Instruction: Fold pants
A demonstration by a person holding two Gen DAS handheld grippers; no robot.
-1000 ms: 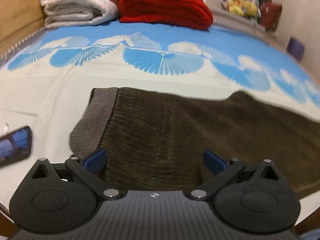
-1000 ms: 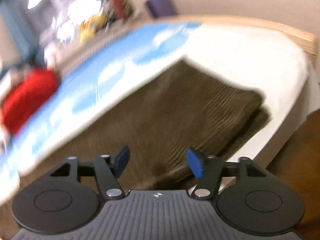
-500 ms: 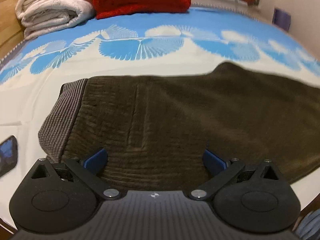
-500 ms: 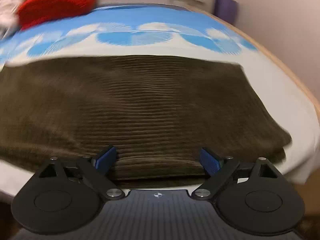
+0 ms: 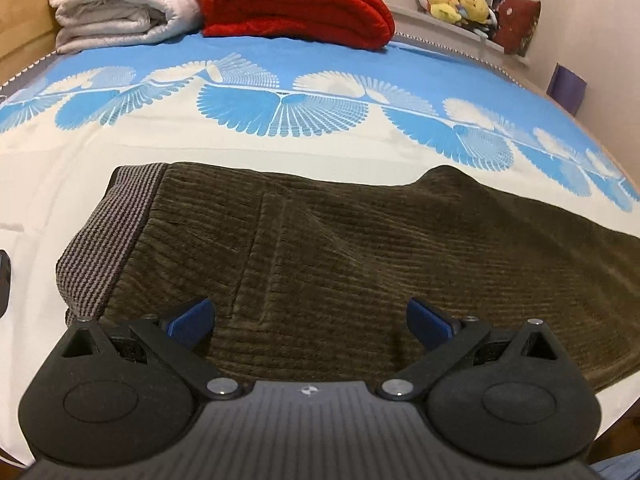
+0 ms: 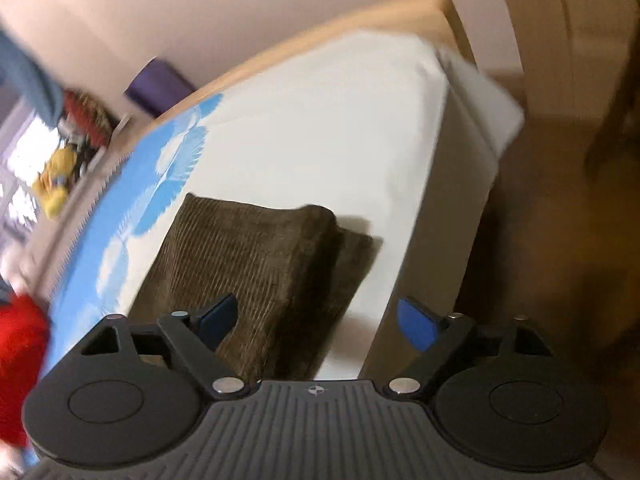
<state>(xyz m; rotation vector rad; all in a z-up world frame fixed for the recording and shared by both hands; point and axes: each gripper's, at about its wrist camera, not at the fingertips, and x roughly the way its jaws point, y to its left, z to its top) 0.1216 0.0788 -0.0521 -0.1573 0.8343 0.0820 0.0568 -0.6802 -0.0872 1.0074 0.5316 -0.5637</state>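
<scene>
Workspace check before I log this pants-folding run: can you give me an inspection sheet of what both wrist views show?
Surface: bed sheet, cream with a blue fan print, on a bed.
Job's things: brown corduroy pants lying flat near the bed's front edge, striped waistband at the left, leg ends near the bed's corner.
Clutter: folded white blanket and red blanket at the far side; dark object at the left edge, cut off.
Grippers: left gripper open over the pants near the waistband; right gripper with fingers closing slightly, pinching nothing.
Cables: nothing seen.
Surroundings: plush toys on a ledge, purple item by the wall.
</scene>
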